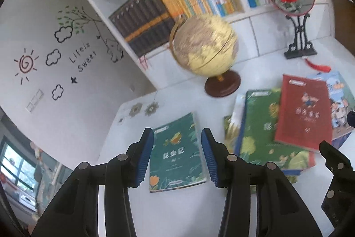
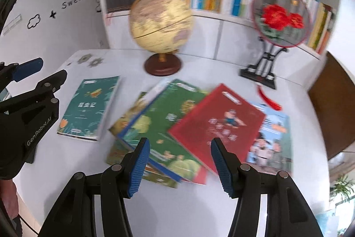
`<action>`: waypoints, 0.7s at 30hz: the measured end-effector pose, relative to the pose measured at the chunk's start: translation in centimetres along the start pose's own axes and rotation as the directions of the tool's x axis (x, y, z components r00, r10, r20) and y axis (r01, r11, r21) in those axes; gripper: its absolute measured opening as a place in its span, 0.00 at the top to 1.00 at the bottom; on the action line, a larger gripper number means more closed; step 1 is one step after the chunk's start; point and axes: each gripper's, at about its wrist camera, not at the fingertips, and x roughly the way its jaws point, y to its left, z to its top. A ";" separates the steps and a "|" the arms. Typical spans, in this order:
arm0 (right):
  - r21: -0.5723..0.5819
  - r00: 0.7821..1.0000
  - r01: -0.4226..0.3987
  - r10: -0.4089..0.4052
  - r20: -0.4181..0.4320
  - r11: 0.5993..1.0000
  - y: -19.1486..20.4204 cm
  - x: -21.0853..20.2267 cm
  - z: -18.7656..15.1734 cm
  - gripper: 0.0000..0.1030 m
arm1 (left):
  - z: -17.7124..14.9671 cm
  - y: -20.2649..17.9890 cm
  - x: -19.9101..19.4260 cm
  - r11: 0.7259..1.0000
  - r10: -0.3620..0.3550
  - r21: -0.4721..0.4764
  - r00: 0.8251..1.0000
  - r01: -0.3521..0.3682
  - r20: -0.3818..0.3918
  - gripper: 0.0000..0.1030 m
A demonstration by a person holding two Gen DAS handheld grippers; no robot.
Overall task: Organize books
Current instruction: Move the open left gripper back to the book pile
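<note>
Both tongs, left tongs (image 1: 177, 157) and right tongs (image 2: 179, 166), hang wide and empty. One teal book (image 1: 177, 157) lies alone; the messy pile (image 2: 177, 132) on the worktop (image 2: 199, 203) still needs tidying.

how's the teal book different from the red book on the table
The teal book lies alone, flat on the white table; the red book sits on top of a messy overlapping pile. The teal cover shows leaves and flowers; the red cover shows a small figure. The teal book lies squarer to the table edge; the red one is skewed. Both are thin paperbacks lying cover up.
</note>
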 end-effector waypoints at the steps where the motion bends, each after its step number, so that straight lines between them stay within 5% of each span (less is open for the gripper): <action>1: 0.004 1.000 0.004 -0.004 0.001 1.000 -0.7 -0.3 0.0 0.46 | 0.3 -0.5 -0.3 1.000 -0.013 0.001 1.000 0.013 0.001 0.59; 5: 0.035 0.999 0.032 -0.032 0.000 0.999 -4.1 -1.3 -0.1 0.46 | 1.0 -3.2 -1.6 0.999 -0.035 0.011 0.999 0.034 0.003 0.59; 9: 0.056 0.998 0.063 -0.064 0.028 0.996 -7.3 -2.2 0.2 0.46 | 1.1 -3.4 -0.7 0.976 -0.219 -0.027 0.975 0.218 -0.045 0.59; 11: 0.091 0.997 0.062 -0.066 0.042 0.994 -9.3 -2.6 0.4 0.46 | 0.9 -2.6 0.7 0.937 -0.348 -0.063 0.934 0.343 -0.086 0.59; 15: 0.173 0.998 0.004 -0.014 0.057 0.985 -13.0 -2.1 0.6 0.45 | 0.8 -1.3 3.8 0.777 -0.629 -0.143 0.764 0.612 -0.147 0.59; 16: 0.180 0.998 -0.003 -0.008 0.058 0.984 -13.7 -1.7 0.7 0.45 | 1.2 -1.1 4.6 0.730 -0.682 -0.184 0.717 0.658 -0.145 0.59; 18: 0.184 0.999 -0.014 0.005 0.053 0.983 -14.9 -0.3 0.8 0.45 | 2.1 -1.1 6.0 0.656 -0.751 -0.251 0.649 0.712 -0.123 0.59; 19: 0.194 0.999 -0.016 0.007 0.047 0.981 -15.5 0.5 0.9 0.45 | 2.8 -1.4 6.6 0.629 -0.772 -0.264 0.626 0.731 -0.106 0.59; 20: 0.211 0.999 -0.022 0.014 0.041 0.977 -16.0 1.1 1.0 0.46 | 3.3 -1.9 7.0 0.630 -0.772 -0.263 0.628 0.731 -0.103 0.59; 21: 0.236 0.999 -0.039 0.031 0.039 0.971 -16.6 1.8 1.1 0.46 | 4.1 -2.8 7.5 0.654 -0.753 -0.242 0.649 0.717 -0.111 0.59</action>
